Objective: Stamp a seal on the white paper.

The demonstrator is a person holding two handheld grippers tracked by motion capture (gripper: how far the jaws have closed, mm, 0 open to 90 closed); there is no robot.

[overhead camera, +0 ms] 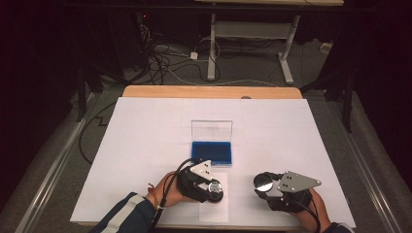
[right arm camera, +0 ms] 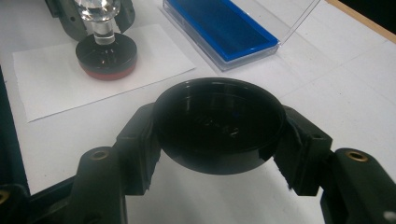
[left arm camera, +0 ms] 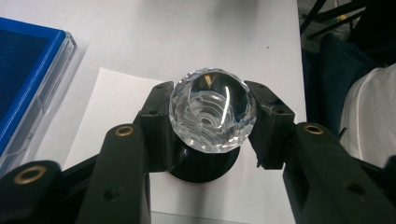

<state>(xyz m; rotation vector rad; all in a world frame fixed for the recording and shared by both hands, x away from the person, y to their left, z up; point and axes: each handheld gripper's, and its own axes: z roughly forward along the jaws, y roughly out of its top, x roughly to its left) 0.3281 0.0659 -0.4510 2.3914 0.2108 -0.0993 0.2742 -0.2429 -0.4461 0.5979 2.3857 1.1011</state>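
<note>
On paper (right arm camera: pixel 56 84), stamp (right arm camera: pixel 105 44) upright

Ink box (overhead camera: pixel 211 151) blocks centre; sides free

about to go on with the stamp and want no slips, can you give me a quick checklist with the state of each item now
1. Left gripper shut on the crystal knob of the stamp: ok, jaws press it on both sides.
2. Stamp base down on the paper sheet: ok, it sits inside the sheet's edges.
3. Right gripper shut on the black cap: ok, held by its rim, hollow side toward the camera.
4. Blue ink pad case open: ok, clear lid stands up.
5. Cap held apart from the stamp: ok.
6. Ink on the stamp face: cannot tell, it faces down.
</note>
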